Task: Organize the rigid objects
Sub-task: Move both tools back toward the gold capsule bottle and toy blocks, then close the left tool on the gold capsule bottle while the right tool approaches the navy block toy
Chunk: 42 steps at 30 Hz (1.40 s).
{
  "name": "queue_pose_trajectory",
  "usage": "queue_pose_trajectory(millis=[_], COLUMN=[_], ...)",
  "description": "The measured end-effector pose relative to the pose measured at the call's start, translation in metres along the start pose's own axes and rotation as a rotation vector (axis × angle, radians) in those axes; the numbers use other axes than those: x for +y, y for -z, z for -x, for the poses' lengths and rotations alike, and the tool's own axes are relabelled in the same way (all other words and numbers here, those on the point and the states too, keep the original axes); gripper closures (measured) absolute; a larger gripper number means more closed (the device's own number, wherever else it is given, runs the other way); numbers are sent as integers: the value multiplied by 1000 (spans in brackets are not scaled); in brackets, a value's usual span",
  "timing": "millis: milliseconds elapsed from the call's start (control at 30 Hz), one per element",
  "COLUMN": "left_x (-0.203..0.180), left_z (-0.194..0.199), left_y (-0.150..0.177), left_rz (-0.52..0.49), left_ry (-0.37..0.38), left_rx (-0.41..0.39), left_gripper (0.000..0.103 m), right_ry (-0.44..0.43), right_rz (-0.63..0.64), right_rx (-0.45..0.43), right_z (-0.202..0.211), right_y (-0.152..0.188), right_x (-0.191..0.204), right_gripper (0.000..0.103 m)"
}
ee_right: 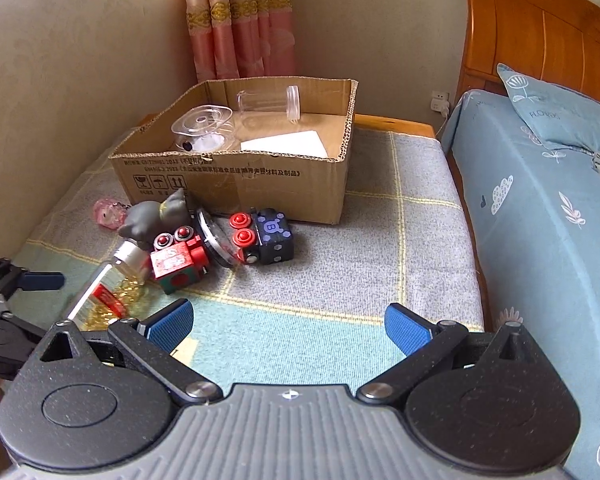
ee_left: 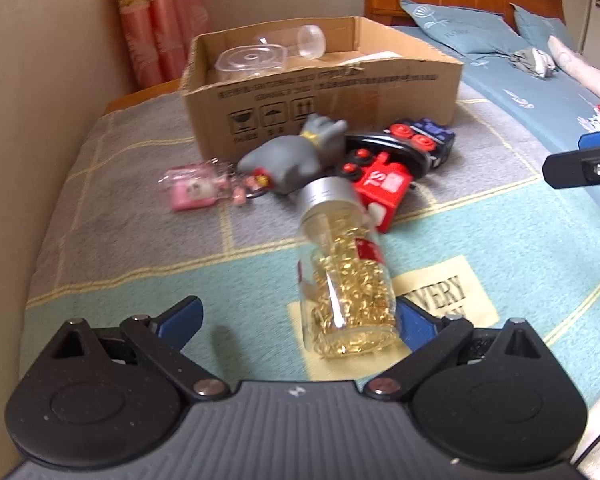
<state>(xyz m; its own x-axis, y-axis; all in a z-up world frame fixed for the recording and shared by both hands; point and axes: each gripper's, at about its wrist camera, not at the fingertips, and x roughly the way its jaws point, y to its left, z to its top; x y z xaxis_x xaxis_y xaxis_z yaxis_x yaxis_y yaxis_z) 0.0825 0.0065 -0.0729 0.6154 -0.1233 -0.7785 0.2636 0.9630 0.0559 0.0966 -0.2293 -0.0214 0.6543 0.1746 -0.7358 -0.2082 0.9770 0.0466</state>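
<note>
My left claw is spread wide, with the bottle of gold bits lying between its fingers, base toward me, silver cap pointing to 12 o'clock; whether the right finger touches it I cannot tell. My right claw is spread too, with nothing in it, over the blanket. Past the cap, a grey cat toy and a red block crowd together, a pink keychain at 10 o'clock. Behind stands the cardboard box, open, clear containers inside.
</note>
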Motion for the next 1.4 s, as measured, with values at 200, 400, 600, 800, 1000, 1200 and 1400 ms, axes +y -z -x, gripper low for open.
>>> queue_pose_trajectory(millis=[200,400,600,800,1000,1200,1400], left_x=[17,42,49,38,18,-1,-10], left_z=[5,-1,-4,3,8,5,-1], left_y=[10,11,10,16,19,14,8], left_rz=[24,94,109,78,19,-25,-42], left_ry=[-48,-96,-100,-43,33,70,93], left_rx=[4,8,6,18,34,30,24], left_gripper=[3,3,3,3,3,3,3], right_ry=[31,53,44,24,11,-18,-30], right_rz=[39,82,149,225,233,206,159], right_rx=[41,71,66,63,49,52,59], right_z=[-29,-50,-68,-90,-105,-109,-107], right_y=[-7,-12,-21,-27,-32,-29,-25], right_x=[-2,-6,-6,2,-1,-15,-36], right_gripper=[0,0,0,0,0,0,0])
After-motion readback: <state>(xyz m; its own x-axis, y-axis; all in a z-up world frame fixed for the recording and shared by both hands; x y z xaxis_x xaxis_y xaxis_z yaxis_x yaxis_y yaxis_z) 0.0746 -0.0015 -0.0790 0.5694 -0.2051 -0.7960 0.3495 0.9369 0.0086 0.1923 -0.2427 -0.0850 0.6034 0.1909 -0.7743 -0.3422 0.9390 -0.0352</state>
